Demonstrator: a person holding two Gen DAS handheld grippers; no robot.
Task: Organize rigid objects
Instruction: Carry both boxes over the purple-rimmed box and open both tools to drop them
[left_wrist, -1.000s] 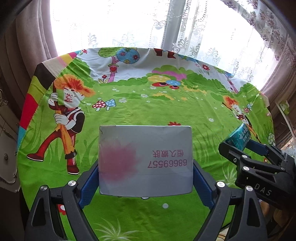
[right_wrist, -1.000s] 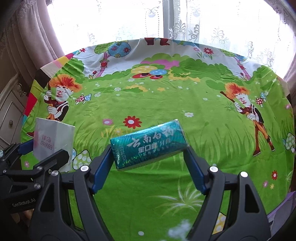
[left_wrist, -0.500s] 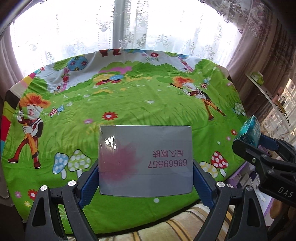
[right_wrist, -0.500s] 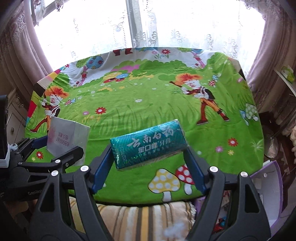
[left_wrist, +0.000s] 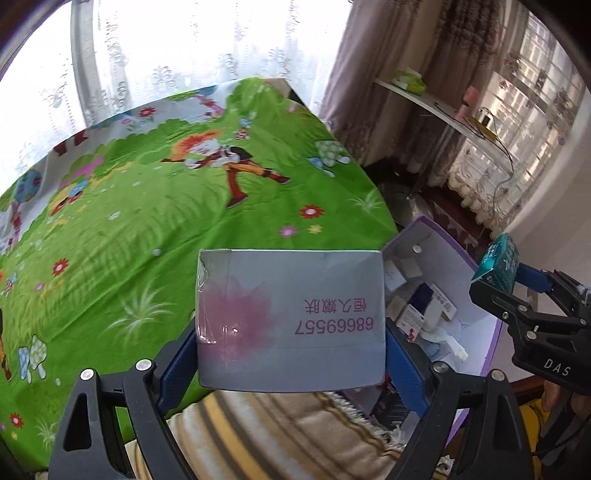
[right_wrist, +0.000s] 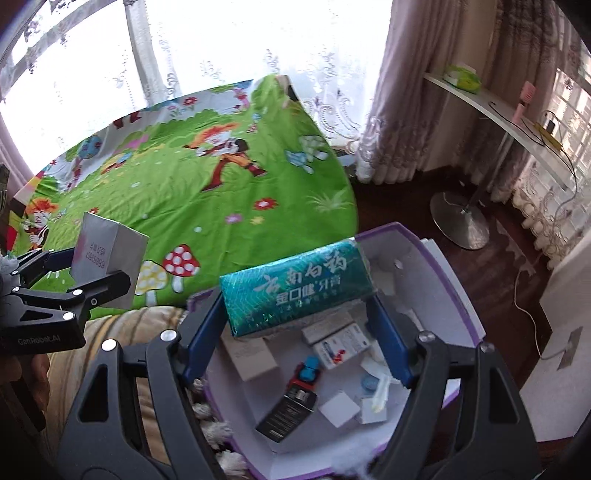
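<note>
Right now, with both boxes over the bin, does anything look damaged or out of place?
Only the grey box in the left gripper: its upper left corner is dented and its wrap wrinkled. The teal toothpaste box looks intact, tilted above the purple bin.

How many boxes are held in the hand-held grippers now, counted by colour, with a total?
Grey box: 1, in the left hand-held gripper.
Teal box: 1, in the right hand-held gripper.
Total: 2.
</note>
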